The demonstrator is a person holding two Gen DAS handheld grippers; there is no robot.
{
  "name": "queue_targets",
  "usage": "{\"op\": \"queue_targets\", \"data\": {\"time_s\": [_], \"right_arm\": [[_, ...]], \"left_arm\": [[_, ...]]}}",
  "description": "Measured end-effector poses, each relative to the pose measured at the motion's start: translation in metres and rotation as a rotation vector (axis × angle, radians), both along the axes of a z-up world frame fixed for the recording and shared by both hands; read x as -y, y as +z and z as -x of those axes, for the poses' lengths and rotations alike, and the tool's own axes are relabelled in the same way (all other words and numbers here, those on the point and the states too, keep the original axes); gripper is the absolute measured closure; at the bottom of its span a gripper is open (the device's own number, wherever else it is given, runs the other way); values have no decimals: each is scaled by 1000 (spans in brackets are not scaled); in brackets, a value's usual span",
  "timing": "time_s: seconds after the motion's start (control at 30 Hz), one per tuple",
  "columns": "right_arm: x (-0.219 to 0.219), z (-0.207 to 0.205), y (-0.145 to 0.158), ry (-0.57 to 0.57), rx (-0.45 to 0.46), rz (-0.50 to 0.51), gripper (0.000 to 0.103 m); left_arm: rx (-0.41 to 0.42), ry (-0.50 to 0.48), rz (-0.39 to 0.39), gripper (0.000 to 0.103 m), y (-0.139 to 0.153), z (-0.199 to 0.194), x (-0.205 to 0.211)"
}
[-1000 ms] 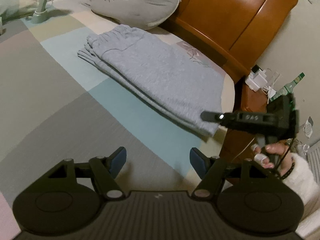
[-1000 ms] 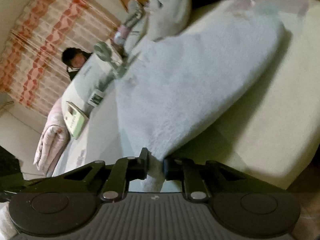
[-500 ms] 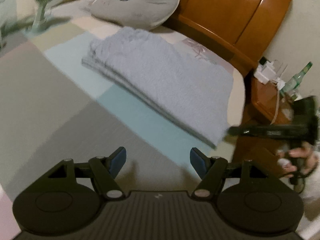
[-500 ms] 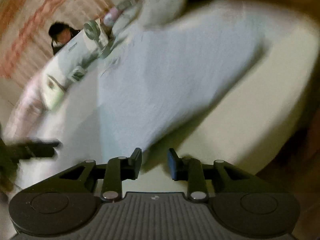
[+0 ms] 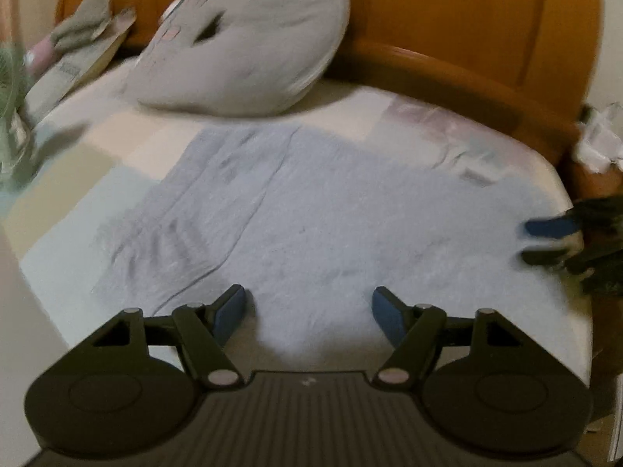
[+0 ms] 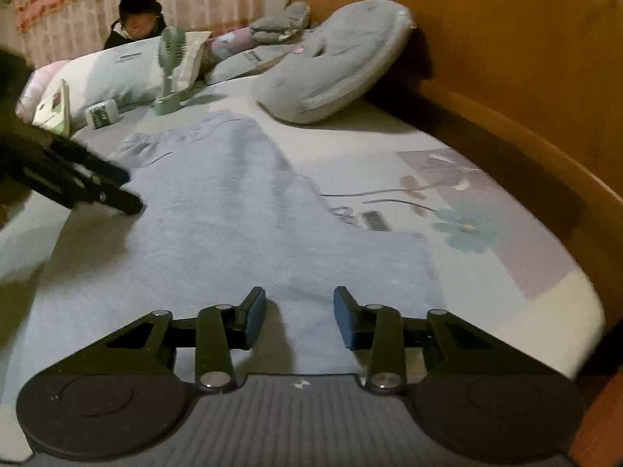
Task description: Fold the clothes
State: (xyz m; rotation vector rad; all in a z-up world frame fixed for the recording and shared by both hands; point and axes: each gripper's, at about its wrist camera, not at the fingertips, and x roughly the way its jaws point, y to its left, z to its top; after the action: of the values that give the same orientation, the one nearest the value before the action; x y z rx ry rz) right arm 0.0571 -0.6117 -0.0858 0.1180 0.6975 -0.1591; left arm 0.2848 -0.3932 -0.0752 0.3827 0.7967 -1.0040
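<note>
A light blue-grey garment [image 5: 350, 225] lies folded flat on the patterned bedsheet [image 5: 97, 194], its waistband end toward the left. My left gripper [image 5: 309, 307] hovers over its near edge, its jaws wide and still opening, with nothing pressed between them. In the right wrist view the same garment [image 6: 233, 214] stretches away from my right gripper [image 6: 300, 311], whose jaws are opening. The hem lies flat under the gap and the pads do not press it. The left gripper [image 6: 89, 183] shows at the left edge there. The right gripper [image 5: 553, 241] shows at the left wrist view's right edge.
A grey cat-face cushion [image 6: 335, 62] leans on the curved wooden headboard [image 6: 506, 58] behind the garment. A small green fan [image 6: 171, 66], pillows [image 6: 117, 74] and a small box [image 6: 101, 113] sit at the far left. A person [image 6: 136, 19] sits beyond the pillows. The mattress edge [image 6: 564, 330] drops off at the right.
My right gripper let go of the garment's corner, which now lies flat, and rolled level. My left gripper moved in over the garment toward the headboard.
</note>
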Motion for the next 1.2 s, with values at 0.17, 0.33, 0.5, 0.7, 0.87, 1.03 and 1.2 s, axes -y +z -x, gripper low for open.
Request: {"op": "queue_targets", "data": {"time_s": [0.17, 0.33, 0.5, 0.7, 0.87, 1.03, 1.2], "right_arm": [[-12, 2, 13, -8, -31, 27, 57], [-66, -3, 25, 188, 24, -14, 53], [-94, 4, -4, 266, -31, 85, 51], [-110, 14, 26, 290, 5, 62, 50], [-136, 18, -5, 357, -54, 120, 47], [-111, 29, 9, 308, -35, 74, 45], [-66, 16, 28, 141, 41, 150, 41]], "left_arm": [[15, -28, -4, 29, 14, 5, -13], [51, -33, -45, 24, 15, -2, 0], [38, -23, -15, 22, 3, -3, -7], [9, -53, -22, 22, 24, 2, 3], [34, -106, -55, 22, 18, 19, 8], [15, -110, -108, 22, 13, 15, 10], [30, -195, -8, 21, 42, 10, 46]]}}
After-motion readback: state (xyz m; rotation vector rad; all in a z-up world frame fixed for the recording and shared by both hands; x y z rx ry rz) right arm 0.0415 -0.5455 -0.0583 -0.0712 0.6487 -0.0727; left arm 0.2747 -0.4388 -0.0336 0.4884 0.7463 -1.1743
